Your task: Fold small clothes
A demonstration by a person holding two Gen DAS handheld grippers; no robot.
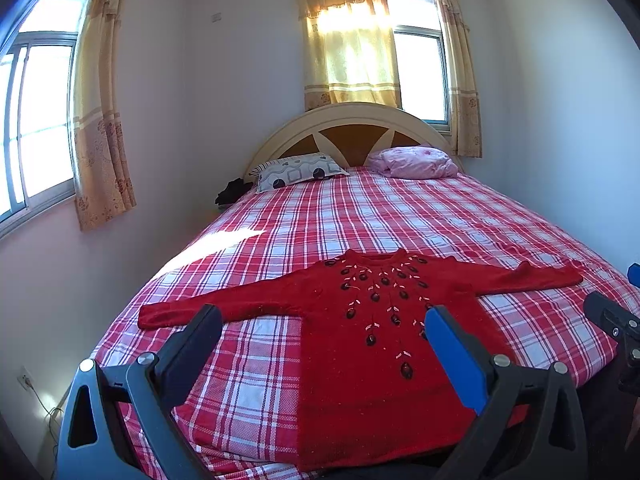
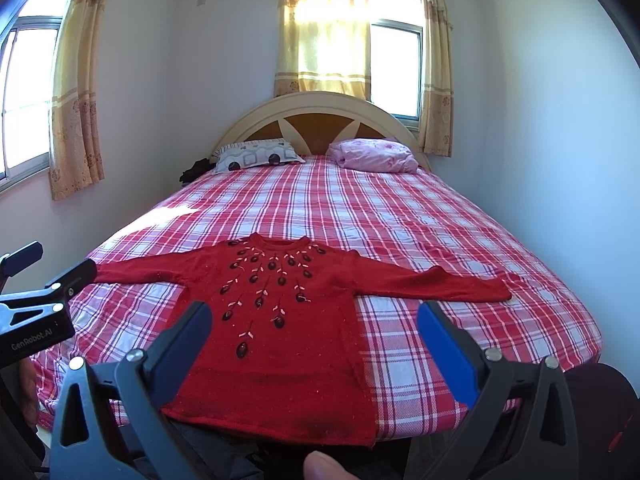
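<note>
Two claws, left claw [image 1: 322,328] and right claw [image 2: 314,320], spread above one red sweater [image 1: 376,320], two pillows [image 1: 298,170] behind

"GenRobot.AI" in white letters, on the left gripper [image 2: 56,264] body, right wrist view

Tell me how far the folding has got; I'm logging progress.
Done: the red sweater lies spread flat on the plaid bed, sleeves out. In hand: nothing; the left gripper and right gripper hover open. Left: every fold.
</note>
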